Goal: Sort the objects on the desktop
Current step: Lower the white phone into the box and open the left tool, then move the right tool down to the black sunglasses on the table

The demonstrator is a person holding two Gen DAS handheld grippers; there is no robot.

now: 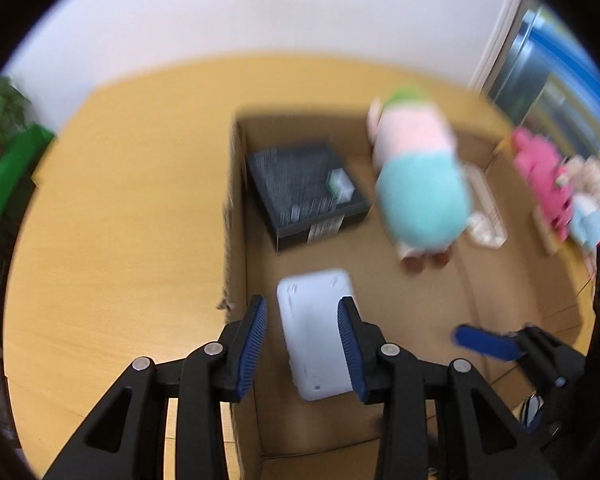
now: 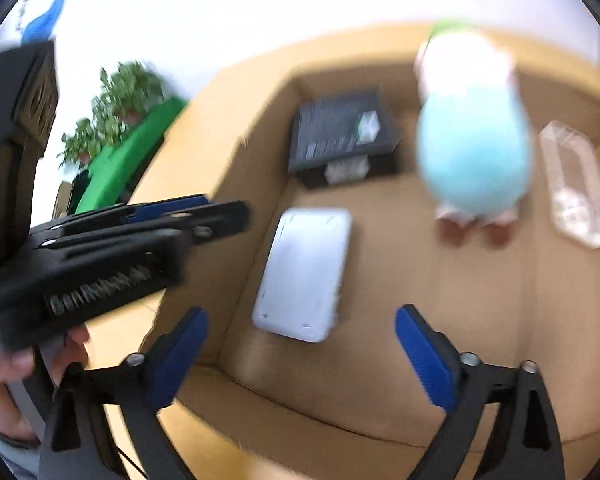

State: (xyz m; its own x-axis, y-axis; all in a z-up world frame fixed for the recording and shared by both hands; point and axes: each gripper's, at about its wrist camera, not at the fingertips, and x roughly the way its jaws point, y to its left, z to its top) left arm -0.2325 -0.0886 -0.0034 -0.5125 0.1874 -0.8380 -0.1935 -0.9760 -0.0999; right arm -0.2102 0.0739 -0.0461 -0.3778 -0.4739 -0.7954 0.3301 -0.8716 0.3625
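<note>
Your left tongs (image 1: 302, 344) gape above the white tablet (image 1: 316, 332) lying flat in the cardboard box (image 1: 236, 208), holding nothing; your right tongs (image 2: 300, 356) spread wide and empty nearer the box's front wall, clear for another pick.

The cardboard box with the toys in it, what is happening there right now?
A person holds two grippers over an open cardboard box on a wooden desk. In it lie a white case, a black box, a clear plastic tray and a plush toy. The left gripper is open around the white case, seemingly not clamping it. The right gripper is open and empty.
</note>
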